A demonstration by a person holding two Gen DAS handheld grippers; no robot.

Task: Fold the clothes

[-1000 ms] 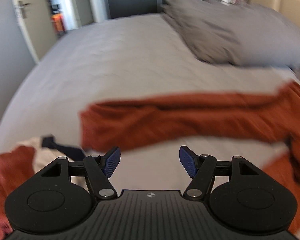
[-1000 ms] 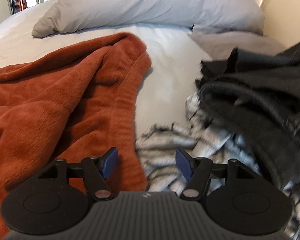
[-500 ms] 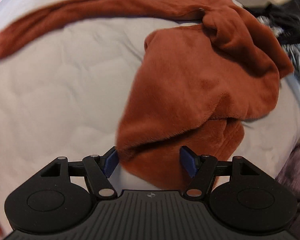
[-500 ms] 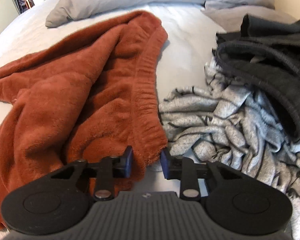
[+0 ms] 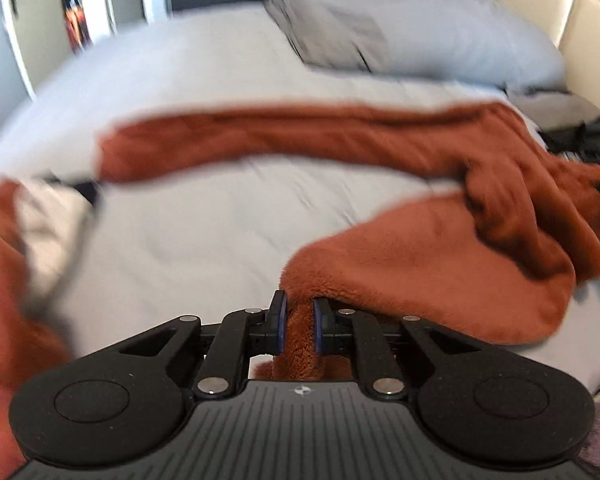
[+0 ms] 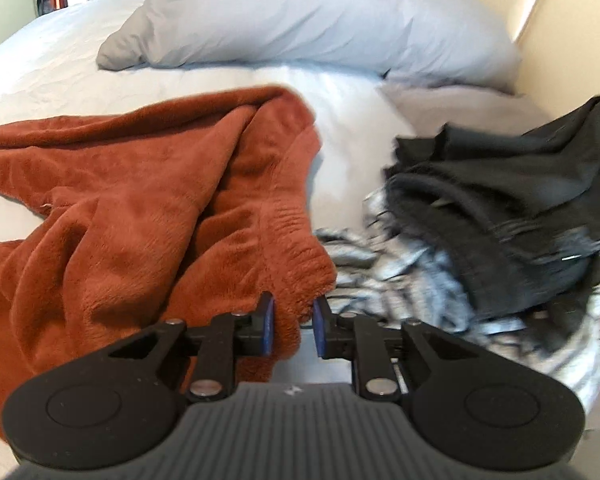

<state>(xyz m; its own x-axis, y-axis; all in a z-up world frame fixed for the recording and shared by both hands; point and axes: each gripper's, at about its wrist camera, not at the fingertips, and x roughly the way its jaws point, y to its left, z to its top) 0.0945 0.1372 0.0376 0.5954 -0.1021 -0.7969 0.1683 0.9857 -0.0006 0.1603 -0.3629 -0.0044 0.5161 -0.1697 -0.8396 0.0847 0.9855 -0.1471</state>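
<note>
Rust-orange fleece trousers (image 5: 420,248) lie across the grey bed (image 5: 204,240), one leg stretched toward the far left. My left gripper (image 5: 299,322) is shut on a fold of this fleece at its near edge. In the right wrist view the same trousers (image 6: 132,208) spread to the left, with the ribbed waistband running down to my right gripper (image 6: 291,326), which is shut on the waistband's near corner.
A grey striped garment (image 6: 400,280) and a black garment (image 6: 520,208) are heaped on the right. Grey pillows (image 6: 320,20) lie at the headboard. Another orange and white garment (image 5: 16,248) lies at the left. A door (image 5: 24,20) stands far left.
Both grippers have closed on the orange fleece: the right on its waistband corner, the left on a near fold. The left view has tilted back up toward the pillows.
</note>
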